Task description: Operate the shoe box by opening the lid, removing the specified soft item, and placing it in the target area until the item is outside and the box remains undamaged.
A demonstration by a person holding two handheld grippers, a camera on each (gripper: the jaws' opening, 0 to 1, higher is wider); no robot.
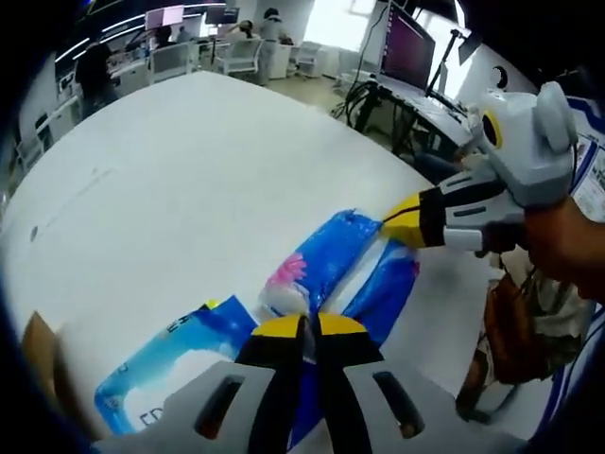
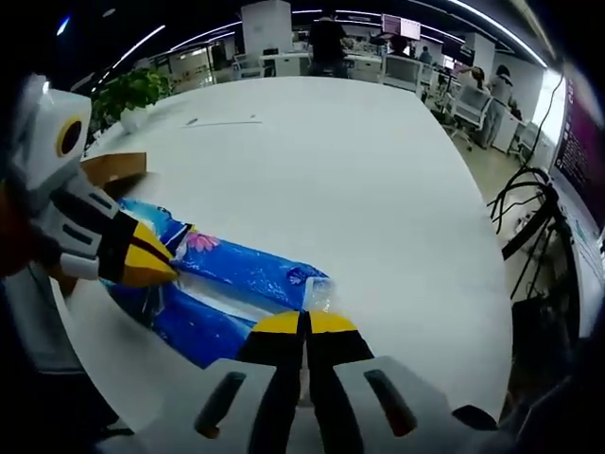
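On the white table (image 1: 189, 189), left gripper view: the left gripper (image 1: 310, 326) rises from the bottom edge with its yellow-tipped jaws pressed together on the near end of a blue plastic pack (image 1: 326, 255), a soft flat item printed with a pink flower. The pack lies stretched across the tabletop, outside the box. At its far end the right gripper (image 1: 389, 219) enters from the right side, its yellow tips pinching the pack's upper corner; a person's hand (image 1: 567, 241) holds it from behind. A brown cardboard box (image 1: 43, 355) shows at the lower left edge, just beside the pack's lower left portion; whether the two touch cannot be told. Desks, monitors and people stand in the background beyond the table. Right gripper view: the right gripper (image 2: 307, 326) rises from the bottom, jaws closed on the clear sealed edge of the pack (image 2: 236, 274). The pack runs leftward across the table (image 2: 331, 161) toward the left gripper (image 2: 170, 270), which comes in from the left and clamps the opposite end with its yellow tips. The box (image 2: 113, 165) lies behind that gripper, near the table's left edge, with a green plant (image 2: 128, 95) farther back.
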